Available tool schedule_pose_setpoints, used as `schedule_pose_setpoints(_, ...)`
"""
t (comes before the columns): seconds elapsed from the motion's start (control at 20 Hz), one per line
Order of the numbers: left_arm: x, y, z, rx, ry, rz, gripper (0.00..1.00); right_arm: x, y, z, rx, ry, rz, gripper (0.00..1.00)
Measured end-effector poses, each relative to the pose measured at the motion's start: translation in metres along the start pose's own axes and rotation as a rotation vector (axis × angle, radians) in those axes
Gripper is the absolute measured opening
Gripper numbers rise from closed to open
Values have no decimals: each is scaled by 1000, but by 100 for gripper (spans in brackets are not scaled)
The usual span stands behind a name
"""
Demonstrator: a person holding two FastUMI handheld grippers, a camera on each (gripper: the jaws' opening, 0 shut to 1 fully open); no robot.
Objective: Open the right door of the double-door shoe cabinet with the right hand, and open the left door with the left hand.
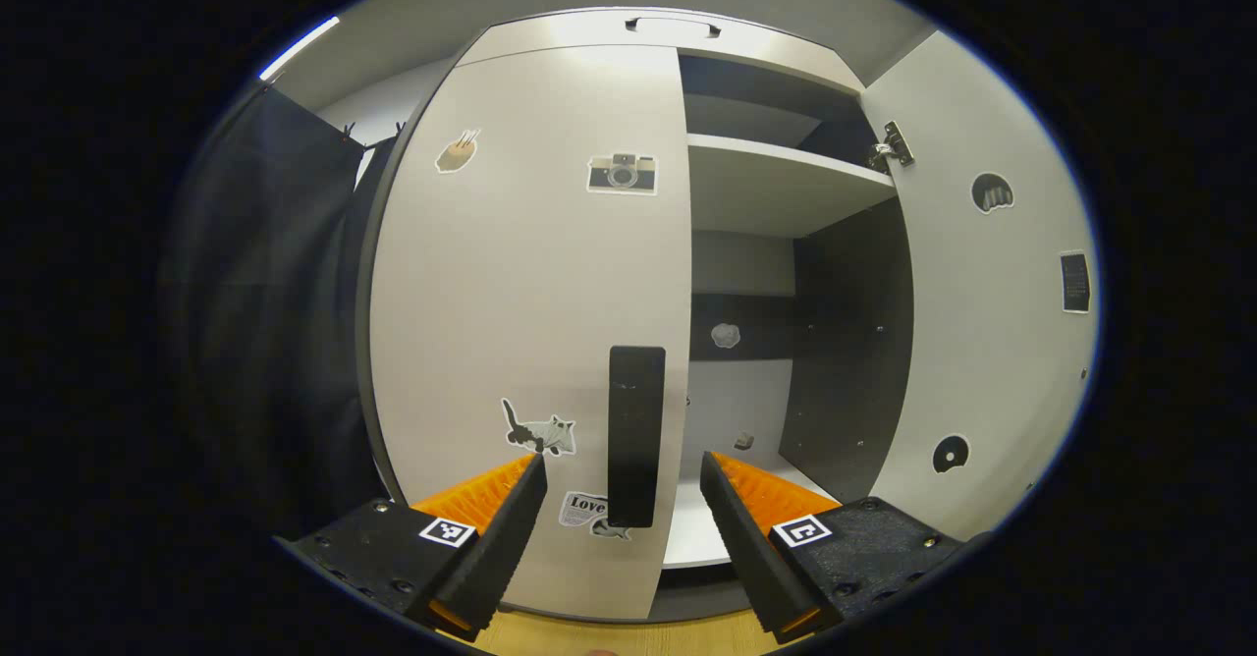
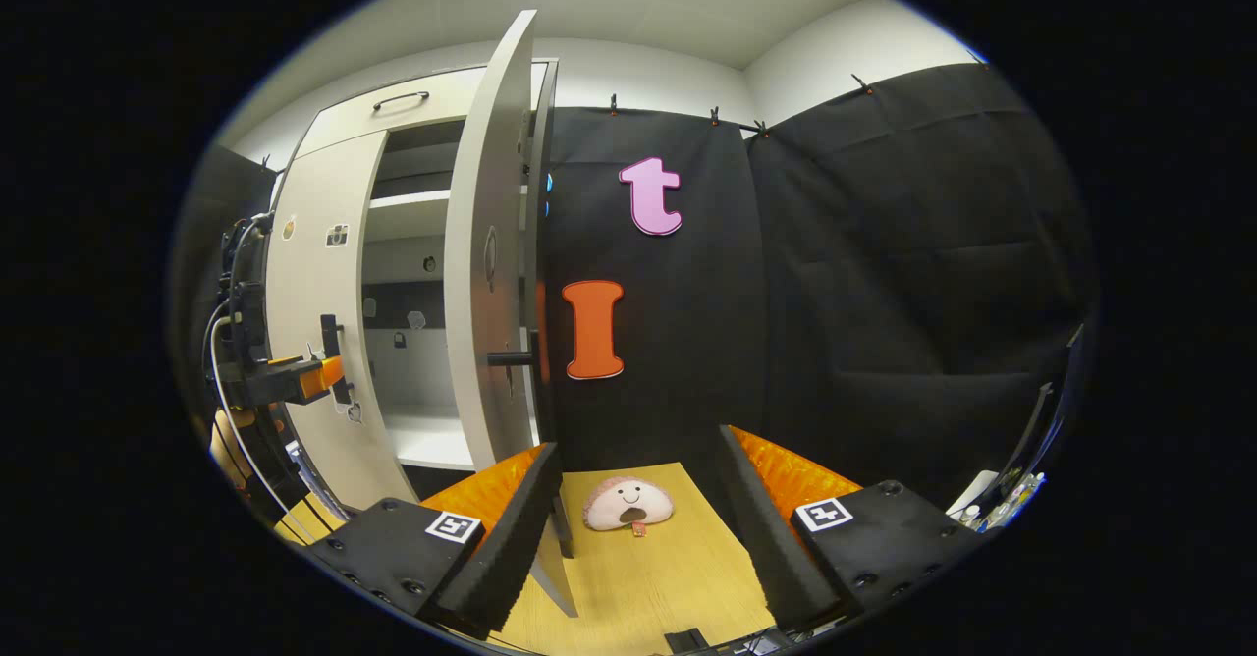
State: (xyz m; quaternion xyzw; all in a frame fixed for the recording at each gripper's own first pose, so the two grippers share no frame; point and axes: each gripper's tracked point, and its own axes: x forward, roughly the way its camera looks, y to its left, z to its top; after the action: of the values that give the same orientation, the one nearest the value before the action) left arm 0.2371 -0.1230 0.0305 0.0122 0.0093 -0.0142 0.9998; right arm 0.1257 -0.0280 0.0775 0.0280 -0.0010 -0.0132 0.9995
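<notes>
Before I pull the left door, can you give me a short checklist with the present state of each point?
1. Right door open: ok.
2. Left door shut, waiting to be pulled: ok.
3. Left hand-held gripper open: ok.
4. Handle between its fingers: ok in the left gripper view.
5. Fingers pressing the handle: not ok, gaps on both sides.
6. Right hand-held gripper open, off the right door: ok.
</notes>
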Motion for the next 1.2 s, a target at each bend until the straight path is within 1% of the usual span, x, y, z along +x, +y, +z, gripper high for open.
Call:
schedule_pose_setpoints(0.15,13,3,-8,-10,21,0,95,1,-5,1,1,-3,-12,100)
schedule_pose_setpoints(0.2,17,3,-6,-7,15,-3,94,2,-7,1,0,-4,-16,94)
schedule_pose_setpoints(0.25,20,4,-4,0,3,0,89,3,-7,1,0,-5,-18,100)
schedule_pose_setpoints(0.3,21,5,-1,8,-7,4,85,3,-8,1,-1,-4,-21,100)
schedule_pose_setpoints(0.35,23,5,-2,17,-10,9,78,3,-8,1,-2,-3,-21,100)
schedule_pose_setpoints(0.4,25,5,-2,23,-6,10,76,4,-8,1,-2,-1,-22,100)
schedule_pose_setpoints(0.45,26,5,-4,24,-1,11,70,5,-8,0,-1,1,-21,100)
schedule_pose_setpoints(0.5,28,2,-4,21,1,0,66,4,-6,0,1,2,-19,100)
schedule_pose_setpoints(0.55,29,0,-5,21,3,-8,58,5,-6,0,2,3,-18,100)
schedule_pose_setpoints(0.6,30,-2,-5,19,4,-15,55,5,-6,0,2,4,-19,100)
schedule_pose_setpoints(0.65,31,-5,-6,18,6,-25,47,5,-5,0,2,4,-20,100)
schedule_pose_setpoints(0.7,31,-7,-6,21,9,-24,43,5,-6,0,2,5,-22,100)
schedule_pose_setpoints(0.75,32,-6,-6,30,9,-22,34,6,-5,-1,2,6,-22,100)
schedule_pose_setpoints(0.9,31,-7,-7,30,12,-32,33,6,-2,-1,2,10,-21,100)
schedule_pose_setpoints(1.0,31,-6,-8,31,15,-36,29,6,0,-2,1,13,-21,100)
schedule_pose_setpoints(1.15,29,-5,-8,26,14,-49,19,4,7,-1,-2,15,-14,100)
schedule_pose_setpoints(1.2,27,-5,-8,26,14,-53,19,3,10,-1,-3,14,-12,100)
